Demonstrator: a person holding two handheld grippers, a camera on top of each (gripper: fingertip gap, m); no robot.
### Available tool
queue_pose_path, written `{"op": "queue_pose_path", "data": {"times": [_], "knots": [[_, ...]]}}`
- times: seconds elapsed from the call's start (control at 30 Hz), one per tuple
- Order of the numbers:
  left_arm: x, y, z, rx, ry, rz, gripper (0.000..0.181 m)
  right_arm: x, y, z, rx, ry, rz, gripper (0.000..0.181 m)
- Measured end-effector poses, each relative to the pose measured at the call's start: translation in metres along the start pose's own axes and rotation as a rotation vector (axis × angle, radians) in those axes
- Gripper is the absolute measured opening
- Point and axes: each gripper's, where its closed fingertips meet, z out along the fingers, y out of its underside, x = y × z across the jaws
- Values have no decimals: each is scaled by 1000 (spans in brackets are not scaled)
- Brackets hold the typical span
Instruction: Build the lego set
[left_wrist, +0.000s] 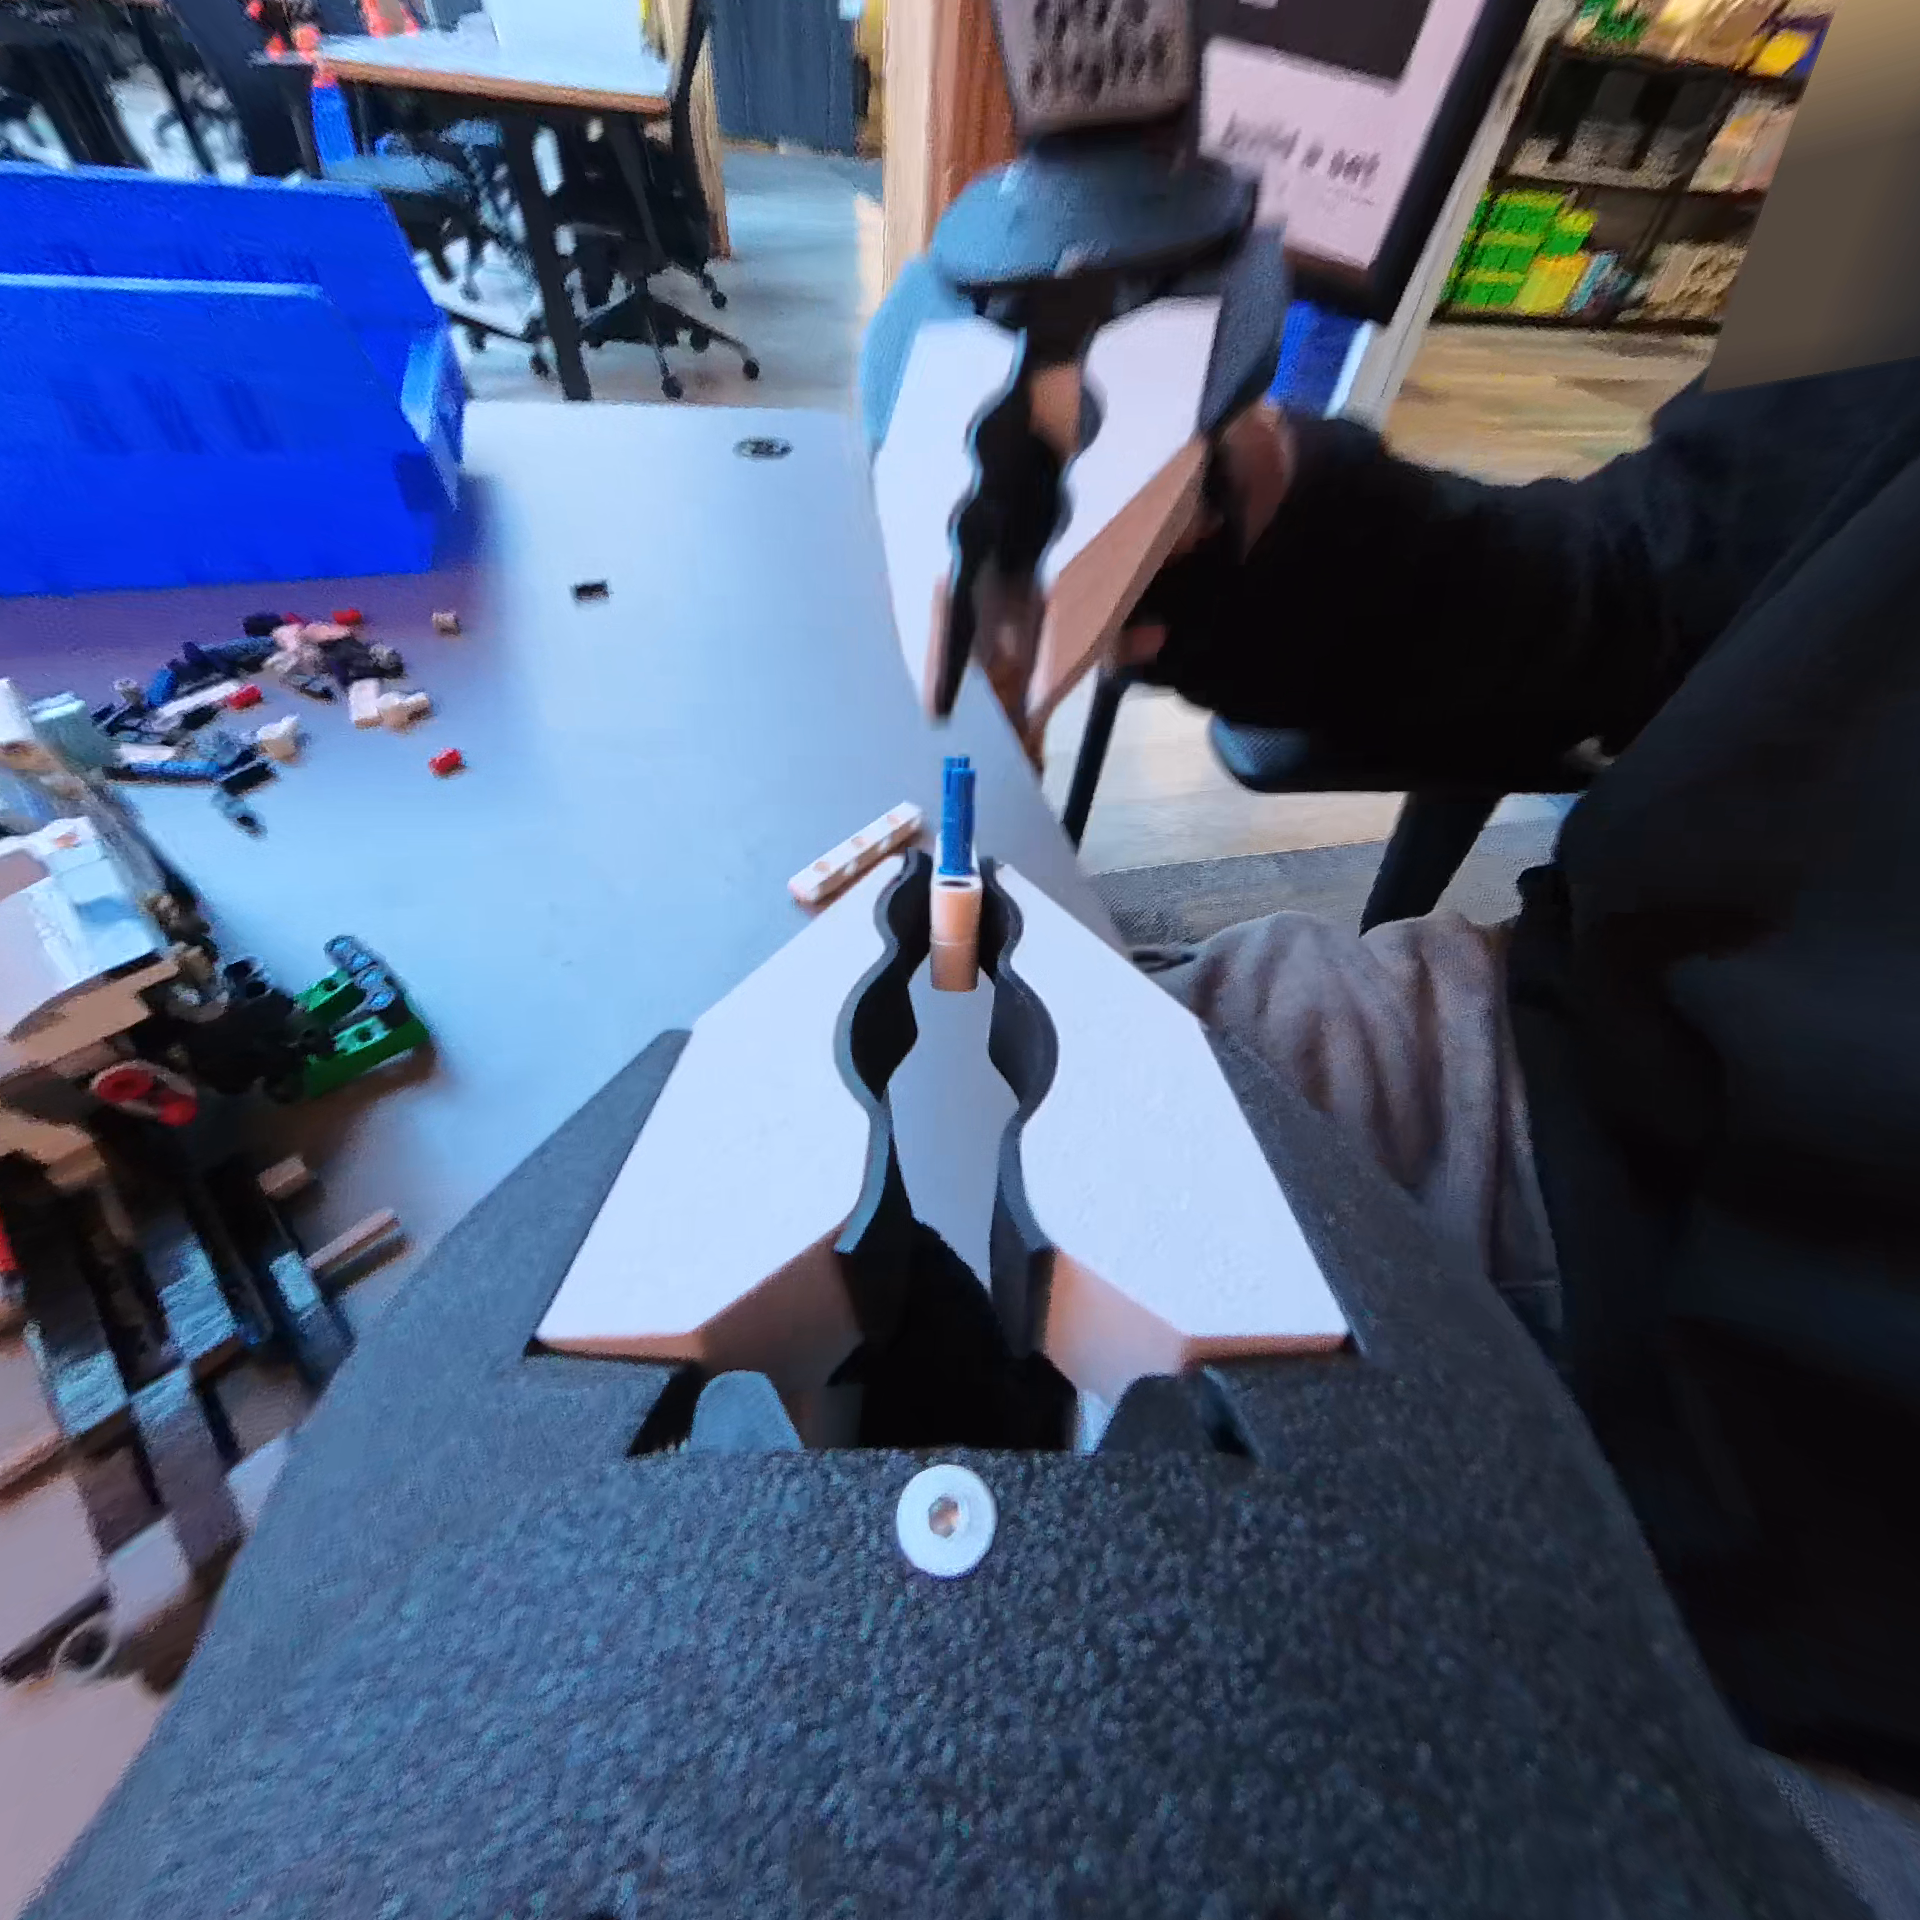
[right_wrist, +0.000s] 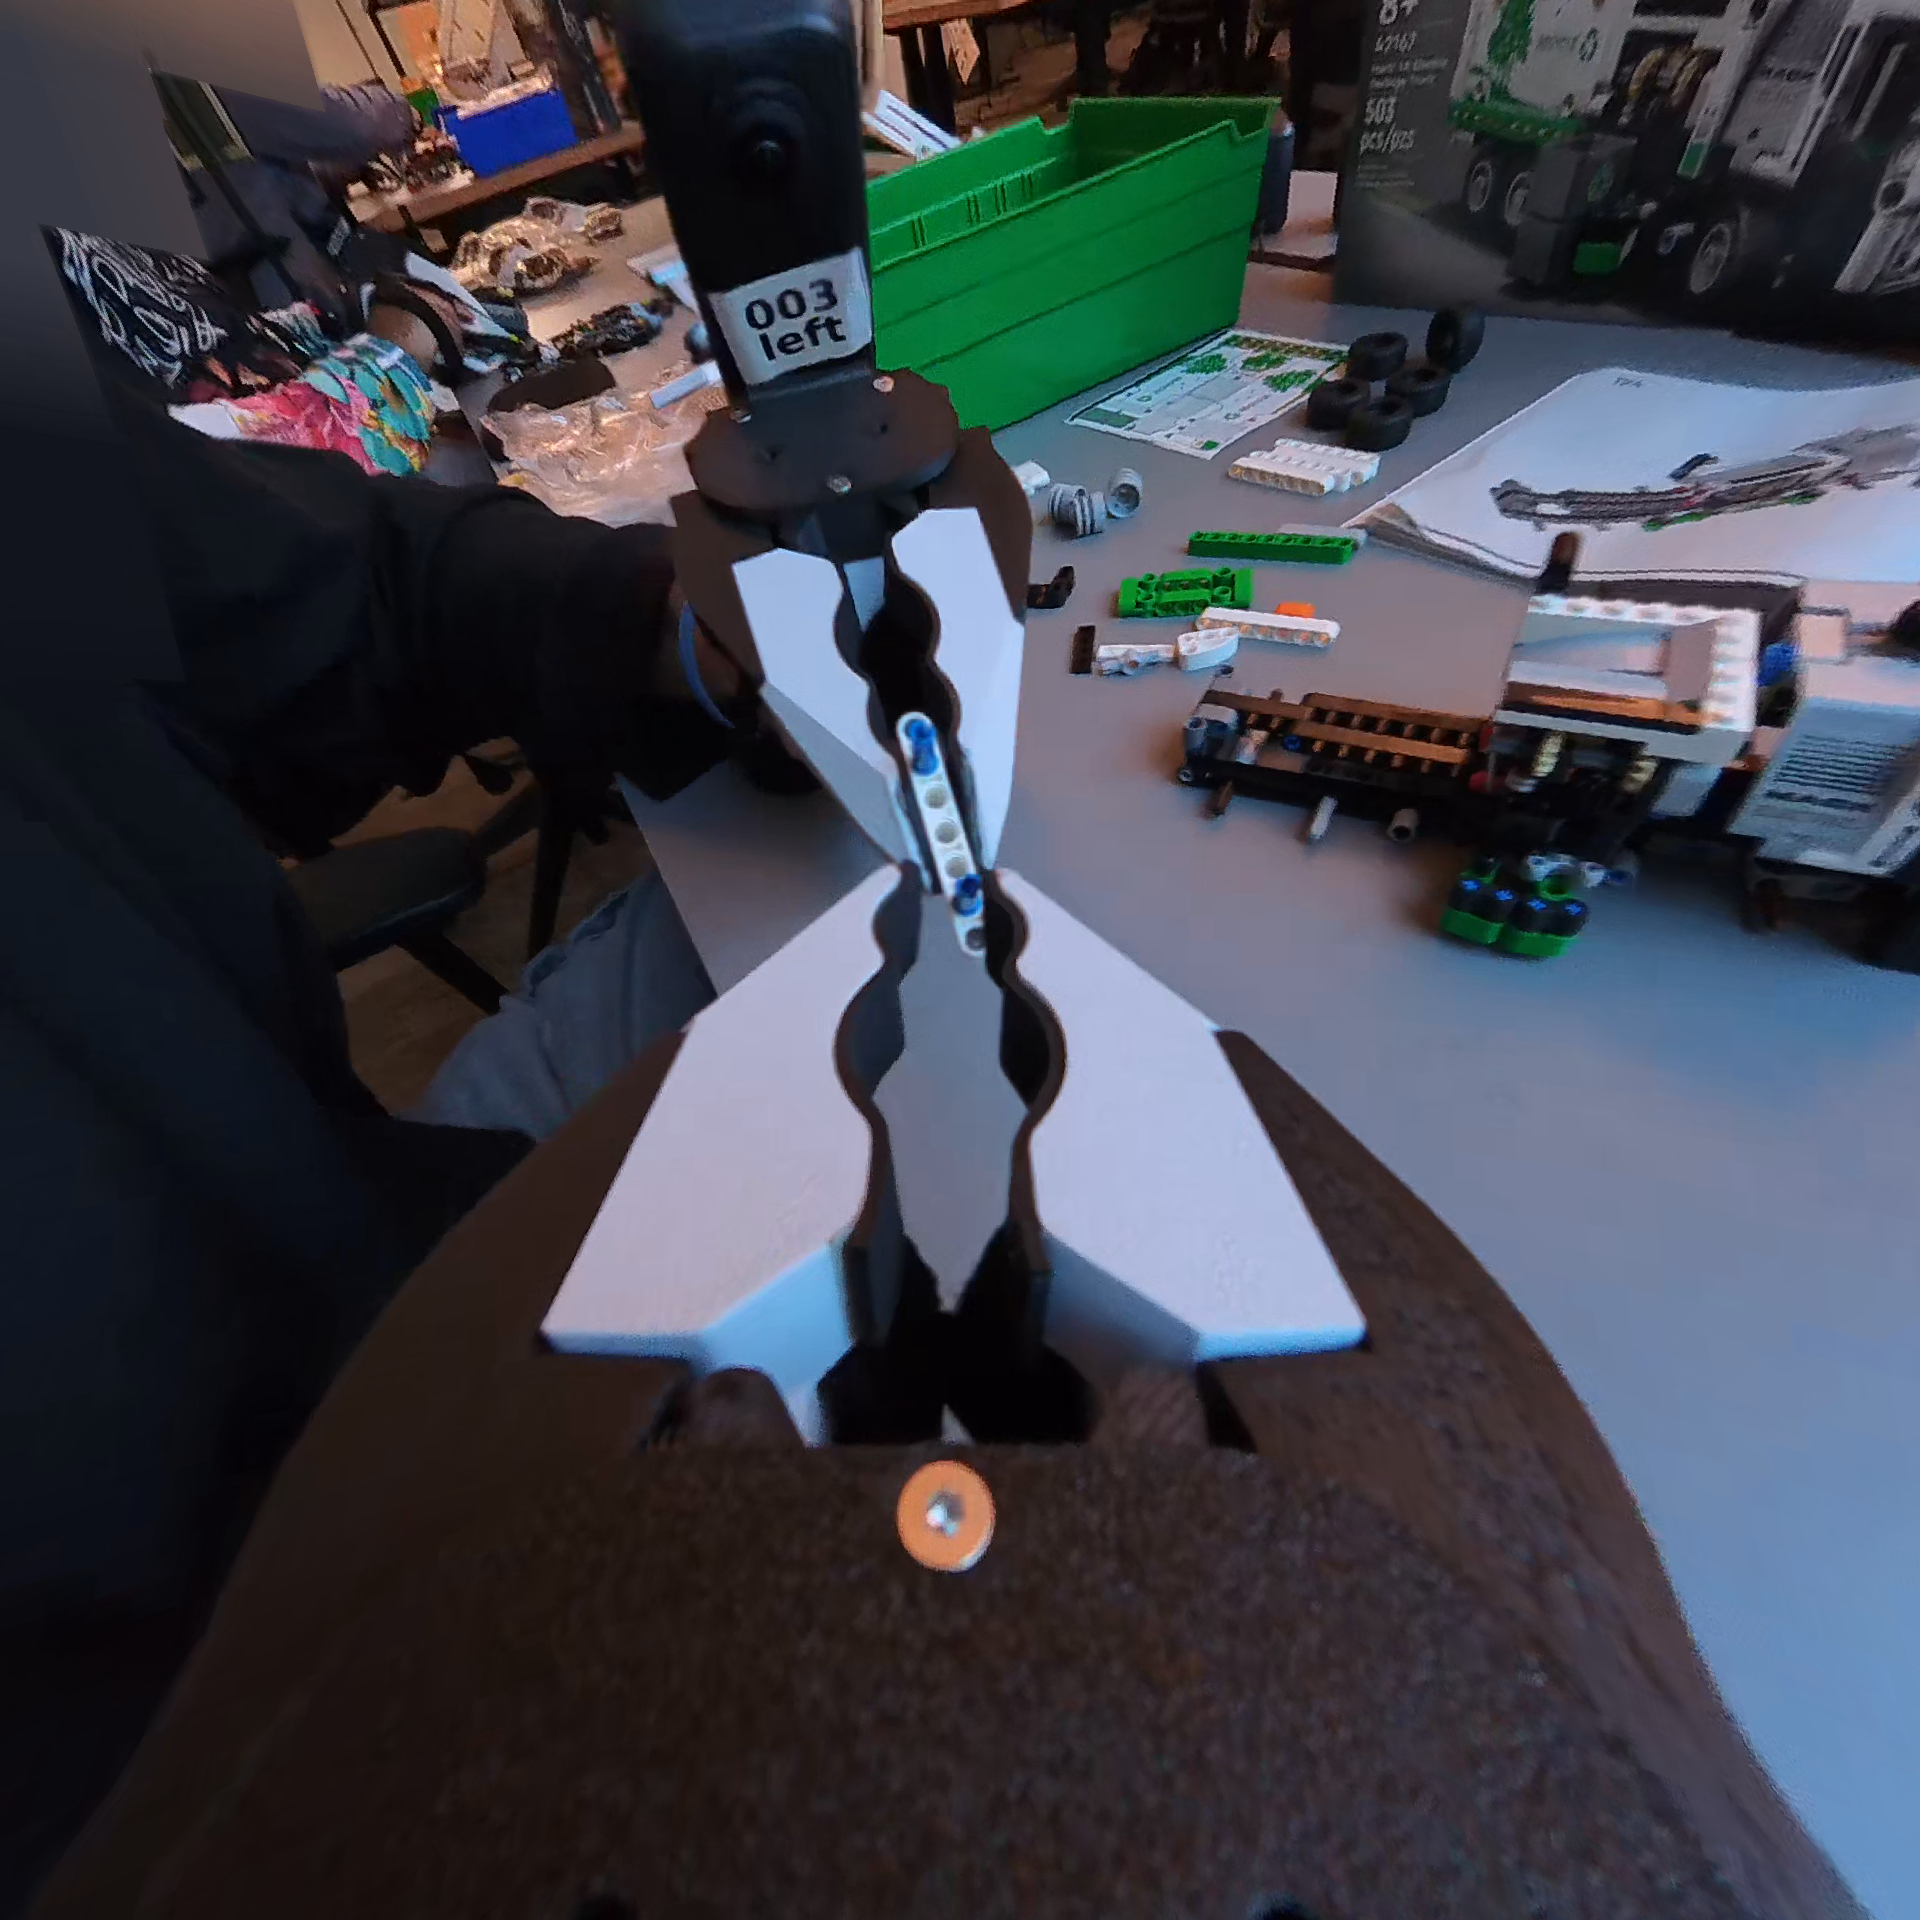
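My left gripper (left_wrist: 951, 883) is shut on a short white beam with holes (left_wrist: 954, 935), held end-on over the table's near edge. A blue pin (left_wrist: 956, 800) sticks out of the beam's far end. In the right wrist view the left gripper (right_wrist: 938, 857) points at me with the beam (right_wrist: 940, 805); blue pins (right_wrist: 916, 732) sit near both of its ends. My right gripper (right_wrist: 954, 894) faces it tip to tip, jaws a narrow gap apart and empty. In the left wrist view the right gripper (left_wrist: 987, 712) is blurred, just above the pin and apart from it.
The half-built white and black truck (right_wrist: 1621, 707) stands on the grey table (right_wrist: 1351, 1143) to my right. Around it lie a green-and-black assembly (right_wrist: 1517, 904), loose beams (right_wrist: 1273, 545), tyres (right_wrist: 1392, 384), an open booklet (right_wrist: 1714, 478) and a green bin (right_wrist: 1060, 249). Blue bins (left_wrist: 187, 416) and a parts pile (left_wrist: 260, 675) lie at the left. My two grippers' fingertips are within a few centimetres of each other.
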Motion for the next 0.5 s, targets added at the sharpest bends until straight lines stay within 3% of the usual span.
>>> {"op": "queue_pose_path", "data": {"times": [0.1,0.17,0.3,0.43,0.5], "knots": [[-8,9,2,-40,-20,-32,7,23,25,-33,-197,92,7,22],[-9,11,3,-57,-26,-42,7,54,54,-50,-376,256,-28,25],[-11,16,5,-85,-48,-39,7,57,74,-39,-478,267,12,27],[-12,16,5,-86,-56,-38,7,68,92,-32,-629,353,-87,21],[-12,16,4,-84,-55,-42,7,71,92,-33,-628,366,-89,19]]}}
